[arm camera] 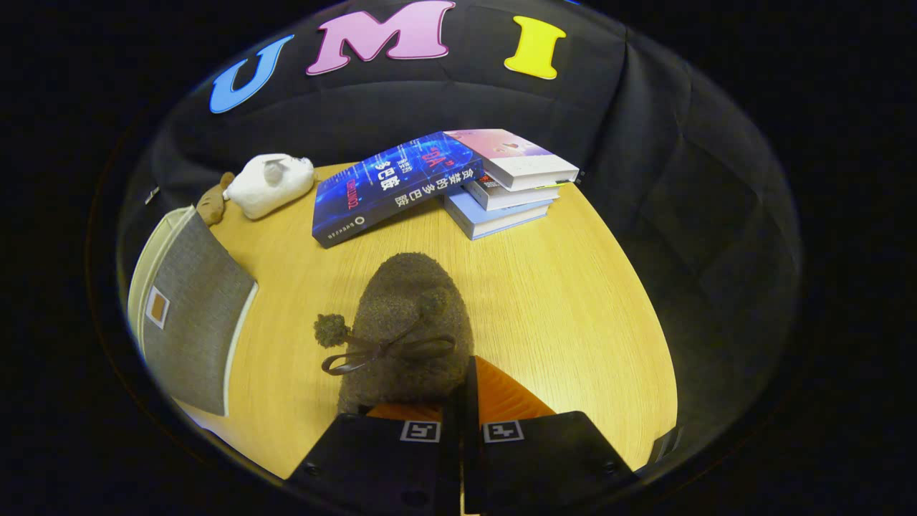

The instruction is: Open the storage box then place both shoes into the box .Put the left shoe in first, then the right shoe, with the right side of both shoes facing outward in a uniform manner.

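A brown fuzzy shoe (405, 315) with a dark ribbon bow and small pom-poms points away from me, its toe toward the books. My gripper (458, 405) is shut on the shoe's heel rim, the two fingers nearly together with the shoe's edge pinched between them. The shoe hangs over the wooden table (559, 301); I cannot tell whether its sole touches the top. To the left of the shoe stands the grey fabric storage box (190, 315) with a pale rim and a small label. Its inside is hidden from me.
Beyond the shoe lies a stack of books (501, 186), with a blue book (397, 186) leaning on it. A white plush toy (272, 183) and a small brown one (213, 202) sit at the far left, behind the box. The table's rounded edge runs to the right.
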Action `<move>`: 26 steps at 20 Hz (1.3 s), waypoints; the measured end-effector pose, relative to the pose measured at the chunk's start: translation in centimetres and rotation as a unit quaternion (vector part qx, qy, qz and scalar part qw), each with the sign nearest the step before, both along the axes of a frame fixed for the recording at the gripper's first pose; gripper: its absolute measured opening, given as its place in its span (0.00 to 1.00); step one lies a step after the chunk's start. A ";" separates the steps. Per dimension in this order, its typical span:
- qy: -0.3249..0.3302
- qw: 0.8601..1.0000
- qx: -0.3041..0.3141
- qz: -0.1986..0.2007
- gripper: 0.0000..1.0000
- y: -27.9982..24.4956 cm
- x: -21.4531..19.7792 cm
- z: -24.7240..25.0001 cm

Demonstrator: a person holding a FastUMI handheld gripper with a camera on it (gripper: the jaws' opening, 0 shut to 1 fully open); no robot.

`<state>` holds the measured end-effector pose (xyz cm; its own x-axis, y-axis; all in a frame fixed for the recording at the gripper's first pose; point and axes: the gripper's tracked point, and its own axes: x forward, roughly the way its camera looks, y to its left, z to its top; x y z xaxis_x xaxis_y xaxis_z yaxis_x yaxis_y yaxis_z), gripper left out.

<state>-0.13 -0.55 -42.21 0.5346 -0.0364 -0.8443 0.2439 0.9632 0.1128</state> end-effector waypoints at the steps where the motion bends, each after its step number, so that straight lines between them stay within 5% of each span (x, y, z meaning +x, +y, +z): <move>1: -0.003 1.000 0.006 -0.009 0.07 0.3 0.0 1.1; 10: -0.067 0.995 0.060 -0.044 0.07 7.0 4.0 13.7; 16: -0.093 0.993 0.076 -0.010 0.07 15.5 6.7 20.1; 26: -0.052 0.996 0.075 0.015 0.07 29.0 8.7 18.7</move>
